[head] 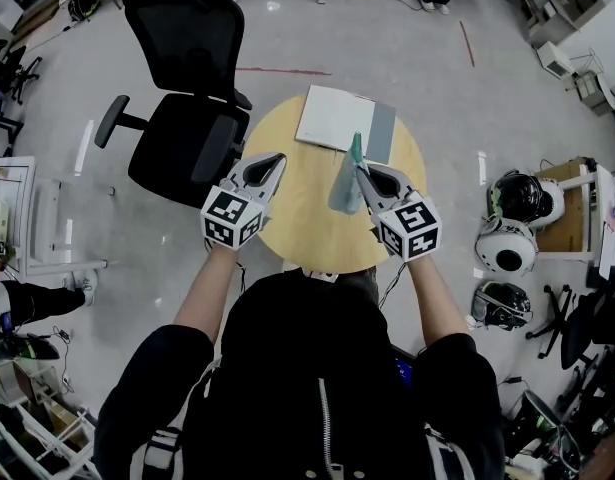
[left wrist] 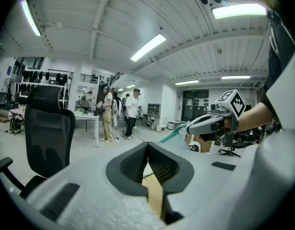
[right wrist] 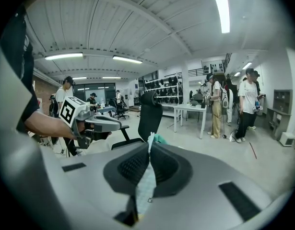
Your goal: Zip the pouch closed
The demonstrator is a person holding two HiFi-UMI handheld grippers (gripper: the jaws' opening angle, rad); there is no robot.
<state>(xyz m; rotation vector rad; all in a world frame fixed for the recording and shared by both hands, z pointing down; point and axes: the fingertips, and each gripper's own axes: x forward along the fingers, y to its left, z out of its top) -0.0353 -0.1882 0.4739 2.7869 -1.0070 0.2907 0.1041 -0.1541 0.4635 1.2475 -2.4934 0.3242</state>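
In the head view both grippers hang over a round wooden table (head: 297, 230). My right gripper (head: 360, 169) is shut on a translucent pouch (head: 345, 183) with a teal top edge, which stands upright above the table. The right gripper view shows the pouch (right wrist: 146, 186) pinched between the pads, its teal edge poking out past the tips. My left gripper (head: 279, 158) is to the left of the pouch and apart from it, with its jaws shut and nothing between them (left wrist: 147, 145). The left gripper view shows the pouch (left wrist: 178, 133) hanging from the right gripper (left wrist: 190, 127).
A white booklet with a grey panel (head: 345, 120) lies at the table's far edge. A black office chair (head: 187, 88) stands at the left of the table. Helmets (head: 515, 220) sit on the floor at the right. Several people stand by desks in the background.
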